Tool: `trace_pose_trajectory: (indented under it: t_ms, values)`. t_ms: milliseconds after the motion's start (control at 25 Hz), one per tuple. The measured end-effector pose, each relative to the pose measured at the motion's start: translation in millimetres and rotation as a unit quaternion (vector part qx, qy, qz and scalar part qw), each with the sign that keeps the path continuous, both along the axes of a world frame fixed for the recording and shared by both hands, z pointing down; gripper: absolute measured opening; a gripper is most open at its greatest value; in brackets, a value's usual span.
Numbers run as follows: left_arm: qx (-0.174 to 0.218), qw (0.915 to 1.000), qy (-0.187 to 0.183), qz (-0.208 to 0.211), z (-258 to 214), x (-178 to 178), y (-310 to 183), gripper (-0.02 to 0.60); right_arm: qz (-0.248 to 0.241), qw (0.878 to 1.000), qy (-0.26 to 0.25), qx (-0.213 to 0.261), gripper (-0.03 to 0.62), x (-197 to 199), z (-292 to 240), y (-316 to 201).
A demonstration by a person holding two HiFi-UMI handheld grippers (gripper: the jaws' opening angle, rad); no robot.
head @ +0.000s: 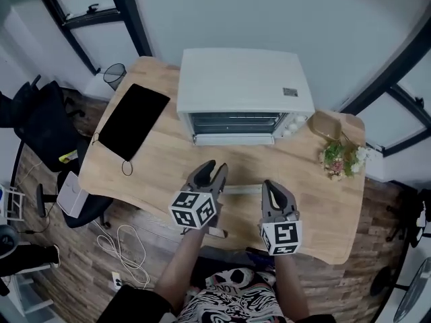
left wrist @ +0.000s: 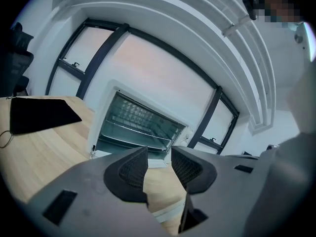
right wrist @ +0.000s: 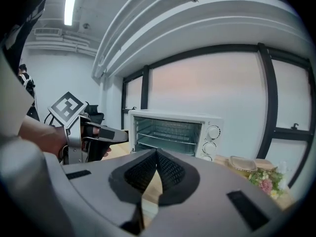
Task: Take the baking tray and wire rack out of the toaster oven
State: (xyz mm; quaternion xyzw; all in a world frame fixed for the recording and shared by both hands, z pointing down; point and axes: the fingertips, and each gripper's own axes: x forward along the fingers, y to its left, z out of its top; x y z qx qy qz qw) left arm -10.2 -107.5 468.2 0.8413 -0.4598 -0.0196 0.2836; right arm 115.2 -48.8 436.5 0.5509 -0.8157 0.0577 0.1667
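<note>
You are holding both grippers over the near edge of a light wooden table [head: 156, 170], in front of a white toaster oven [head: 244, 93] that stands at the table's far edge with its door [head: 234, 139] folded down and open toward you. Inside the oven cavity, the wire rack [left wrist: 134, 113] sits across the upper part. Below it is a second, flatter level [left wrist: 129, 134]; it is too dim to tell whether this is the baking tray. The left gripper [head: 211, 171] is in front of the oven's left half and aimed at the open cavity. Its fingers [left wrist: 129, 171] stand apart with nothing but bare table between them, and the rack lies well beyond their tips. The right gripper [head: 277, 189] is in front of the oven's right side, near the control knobs [right wrist: 213, 132]. Its fingers [right wrist: 170, 172] are closed, tip against tip, on nothing, and also well short of the oven. To the left of the oven lies a flat black pad [head: 133, 121]. To the right of the oven are a lidded container [head: 326, 124] and a small bunch of flowers [head: 343, 157].
</note>
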Motion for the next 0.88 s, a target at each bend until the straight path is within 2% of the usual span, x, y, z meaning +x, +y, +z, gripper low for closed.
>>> trace_pose_trajectory:
  t_ms: [400, 880]
  values:
    - [-0.003, 0.9999, 0.003, 0.013, 0, 14, -22, 0.129, 0.006, 1.000, -0.005, 0.010, 0.000, 5, -7, -18]
    - [-0.008, 0.9999, 0.003, -0.007, 4, 16, -50, 0.140, -0.033, 0.999, -0.008, 0.012, 0.000, -2, 0, -50]
